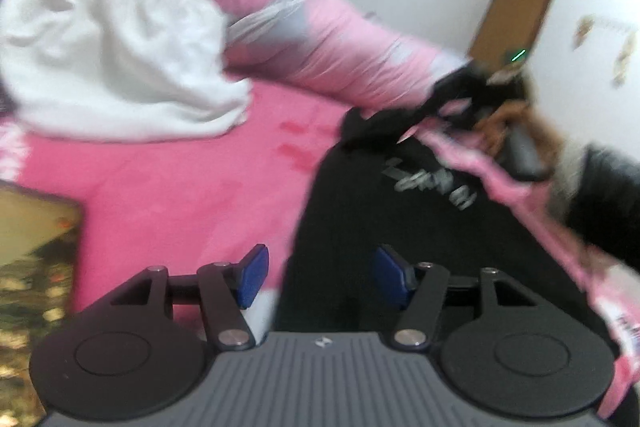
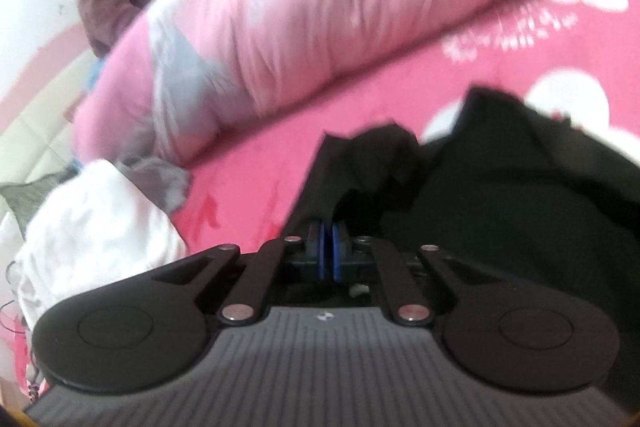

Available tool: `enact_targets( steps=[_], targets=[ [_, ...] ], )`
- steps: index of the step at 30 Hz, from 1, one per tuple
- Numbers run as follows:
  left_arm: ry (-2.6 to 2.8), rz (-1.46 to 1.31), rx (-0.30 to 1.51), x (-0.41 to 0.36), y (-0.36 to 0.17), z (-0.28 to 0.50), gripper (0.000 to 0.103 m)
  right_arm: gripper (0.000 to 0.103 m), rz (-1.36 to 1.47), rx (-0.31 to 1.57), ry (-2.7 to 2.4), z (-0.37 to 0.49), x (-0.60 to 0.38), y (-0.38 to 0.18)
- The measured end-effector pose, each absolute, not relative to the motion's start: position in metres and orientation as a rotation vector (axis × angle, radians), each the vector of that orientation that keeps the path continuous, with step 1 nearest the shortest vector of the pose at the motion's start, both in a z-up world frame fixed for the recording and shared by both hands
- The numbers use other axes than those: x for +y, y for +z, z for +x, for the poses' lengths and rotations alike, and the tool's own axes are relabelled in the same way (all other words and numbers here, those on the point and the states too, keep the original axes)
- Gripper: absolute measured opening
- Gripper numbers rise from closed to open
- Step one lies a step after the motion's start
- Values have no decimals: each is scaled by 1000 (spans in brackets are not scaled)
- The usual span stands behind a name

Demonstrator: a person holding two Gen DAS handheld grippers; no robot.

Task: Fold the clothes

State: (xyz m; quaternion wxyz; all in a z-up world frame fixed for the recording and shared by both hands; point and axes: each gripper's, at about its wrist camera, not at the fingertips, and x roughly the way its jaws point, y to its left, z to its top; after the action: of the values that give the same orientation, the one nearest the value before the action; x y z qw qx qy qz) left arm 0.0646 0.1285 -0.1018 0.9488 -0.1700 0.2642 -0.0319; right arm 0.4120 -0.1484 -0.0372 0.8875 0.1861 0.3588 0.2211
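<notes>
A pink printed bed (image 2: 400,99) carries a black garment (image 2: 500,195), a white garment (image 1: 112,55) and a rolled pink quilt (image 2: 300,7).

- Left tongs (image 1: 318,277): matte black linkage arms, silver round rivets at the pivots, blue rectangular pads (image 1: 253,277) on the fingertips.
- Two black round discs at 7 and 5 o'clock, each with a shallow inset circle.
- Grey ribbed housing at 6 o'clock, small white logo at its top edge.
- Right tongs (image 2: 330,253): same black arms, silver rivets, blue pads (image 2: 323,251), twin black discs, grey ribbed body with white logo.
- In the left wrist view at 3 o'clock: blurred pink sleeve (image 1: 532,199) with a pale printed cuff beside a black garment.
</notes>
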Motion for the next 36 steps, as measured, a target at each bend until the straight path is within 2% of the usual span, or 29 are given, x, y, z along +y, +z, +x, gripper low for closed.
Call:
enact_targets(
  steps=[4, 11, 12, 13, 14, 16, 24, 36],
  targets=[
    [-11, -290, 626, 127, -98, 71, 43, 2, 404, 711, 495, 413, -146, -22],
    [-20, -138, 697, 111, -96, 75, 34, 2, 427, 704, 530, 421, -133, -7],
    [-27, -132, 697, 110, -96, 74, 27, 2, 420, 706, 533, 424, -129, -5],
    [-32, -129, 695, 110, -97, 73, 15, 2, 412, 707, 537, 427, -124, -3],
    [-34, -143, 687, 111, -97, 72, 9, 2, 402, 707, 542, 429, -119, -1],
    [-46, -221, 670, 120, -98, 68, 5, 2, 384, 700, 556, 433, -107, 5],
    [-86, -452, 578, 145, -92, 37, 4, 2, 252, 663, 706, 446, -23, 25],
    [-66, -543, 630, 155, -103, 26, 4, 2, 87, 815, 815, 457, 110, -56]
  ],
)
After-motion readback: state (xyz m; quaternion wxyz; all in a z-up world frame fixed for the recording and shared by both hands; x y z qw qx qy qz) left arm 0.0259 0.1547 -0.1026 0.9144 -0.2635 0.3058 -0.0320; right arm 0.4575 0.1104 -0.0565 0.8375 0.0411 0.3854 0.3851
